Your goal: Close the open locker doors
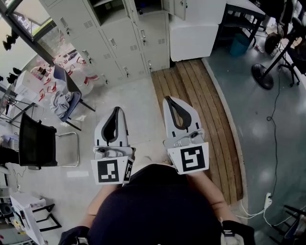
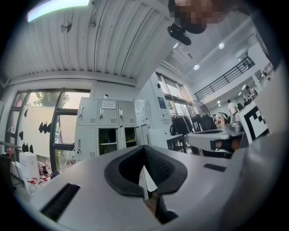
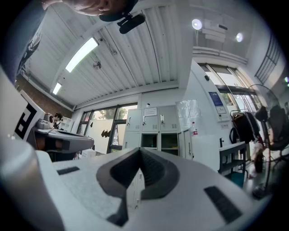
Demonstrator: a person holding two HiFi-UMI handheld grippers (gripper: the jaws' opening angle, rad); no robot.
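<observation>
A bank of grey lockers (image 1: pixel 119 43) stands along the far wall, several steps ahead of me. Two middle compartments are open and dark inside: one (image 2: pixel 107 140) beside the other (image 2: pixel 129 136), also seen from the right gripper view (image 3: pixel 149 140) (image 3: pixel 169 140). An open door (image 1: pixel 178 7) juts out at the lockers' right end. My left gripper (image 1: pixel 116 109) (image 2: pixel 144 148) and right gripper (image 1: pixel 167 99) (image 3: pixel 140 150) are held side by side in front of my body. Both point toward the lockers, shut and holding nothing, far from any door.
A wooden slatted platform (image 1: pixel 201 119) runs along the floor on the right. A white cabinet (image 1: pixel 196 33) stands next to the lockers. Chairs (image 1: pixel 38 143) (image 1: pixel 67 95) and clutter sit at the left. A standing fan (image 1: pixel 267 72) and a floor cable (image 1: pixel 275 119) are at the right.
</observation>
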